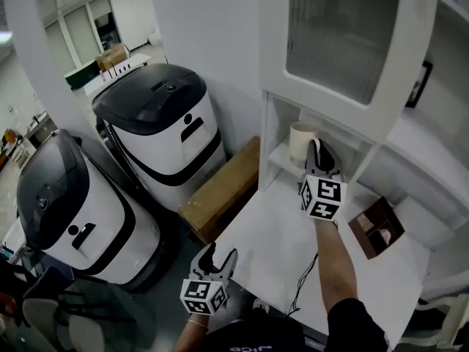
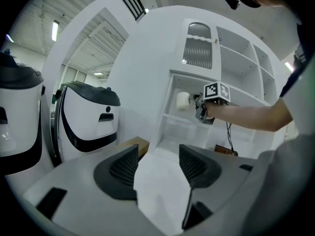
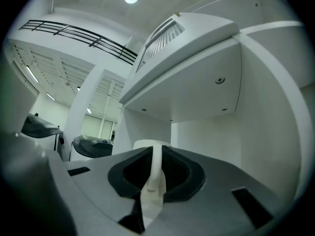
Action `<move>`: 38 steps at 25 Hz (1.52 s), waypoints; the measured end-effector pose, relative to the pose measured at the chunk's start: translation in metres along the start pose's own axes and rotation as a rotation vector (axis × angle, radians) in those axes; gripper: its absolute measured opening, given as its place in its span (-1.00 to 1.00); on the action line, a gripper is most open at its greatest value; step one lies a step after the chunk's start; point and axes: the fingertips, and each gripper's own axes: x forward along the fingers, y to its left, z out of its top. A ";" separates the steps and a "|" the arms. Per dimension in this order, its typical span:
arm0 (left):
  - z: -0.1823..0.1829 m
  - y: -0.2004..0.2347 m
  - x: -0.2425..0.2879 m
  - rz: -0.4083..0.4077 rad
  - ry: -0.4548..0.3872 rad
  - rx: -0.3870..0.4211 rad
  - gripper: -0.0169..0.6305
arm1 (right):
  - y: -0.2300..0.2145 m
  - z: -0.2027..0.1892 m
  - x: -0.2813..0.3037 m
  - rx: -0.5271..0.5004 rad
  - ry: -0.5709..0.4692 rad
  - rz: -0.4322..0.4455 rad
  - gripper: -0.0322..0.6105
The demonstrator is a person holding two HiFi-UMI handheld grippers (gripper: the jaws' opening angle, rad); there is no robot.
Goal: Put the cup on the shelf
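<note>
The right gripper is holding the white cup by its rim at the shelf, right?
Not the rim: the right gripper holds the white cup by its handle at the shelf. The right gripper view shows the handle pinched between the jaws.

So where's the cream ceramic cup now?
The cup is right of centre in the head view, its handle in the right gripper, at the white shelf under the glass-door cabinet.

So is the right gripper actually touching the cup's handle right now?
Touching. In the right gripper view, the right gripper is shut on the handle of the cup, pads against both its sides.
</note>
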 end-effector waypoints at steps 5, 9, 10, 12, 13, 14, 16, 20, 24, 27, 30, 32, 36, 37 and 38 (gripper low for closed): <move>0.000 0.010 0.001 0.030 0.007 0.010 -0.17 | -0.004 -0.021 0.020 -0.010 0.063 -0.005 -0.72; 0.002 0.018 0.000 0.052 0.003 0.003 -0.17 | -0.009 -0.034 0.030 -0.015 0.095 -0.027 -0.72; 0.003 0.019 0.000 0.053 0.001 0.001 -0.17 | -0.009 -0.036 0.031 -0.015 0.098 -0.028 -0.72; 0.004 0.020 -0.001 0.050 -0.007 -0.004 -0.17 | -0.009 -0.038 0.031 -0.014 0.098 -0.028 -0.72; 0.005 0.020 0.000 0.049 -0.012 -0.005 -0.17 | -0.009 -0.039 0.031 -0.020 0.097 -0.028 -0.72; 0.005 0.020 0.000 0.048 -0.014 -0.007 -0.17 | -0.009 -0.039 0.032 -0.029 0.096 -0.029 -0.72; 0.003 0.019 0.001 0.046 -0.011 -0.011 -0.17 | -0.009 -0.041 0.032 -0.052 0.099 -0.030 -0.71; 0.002 0.015 0.003 0.041 -0.011 -0.010 -0.17 | -0.008 -0.044 0.027 -0.091 0.133 -0.032 -0.71; 0.003 0.011 0.006 0.034 -0.014 -0.007 -0.17 | -0.014 -0.057 0.020 -0.058 0.214 -0.077 -0.72; 0.002 0.005 0.007 0.024 -0.010 -0.003 -0.17 | -0.017 -0.064 0.015 -0.040 0.230 -0.096 -0.72; 0.001 0.003 0.007 0.024 -0.009 -0.002 -0.17 | -0.017 -0.065 0.014 -0.035 0.240 -0.100 -0.72; 0.001 0.002 0.006 0.025 -0.010 -0.005 -0.17 | -0.017 -0.065 0.014 -0.032 0.240 -0.095 -0.72; -0.001 0.004 0.001 0.033 -0.010 -0.016 -0.17 | -0.017 -0.064 0.012 0.000 0.235 -0.069 -0.68; -0.002 0.005 0.000 0.035 -0.010 -0.020 -0.17 | -0.016 -0.063 0.011 0.010 0.233 -0.058 -0.65; -0.003 0.005 -0.002 0.035 -0.011 -0.024 -0.17 | -0.015 -0.063 0.010 0.017 0.233 -0.050 -0.61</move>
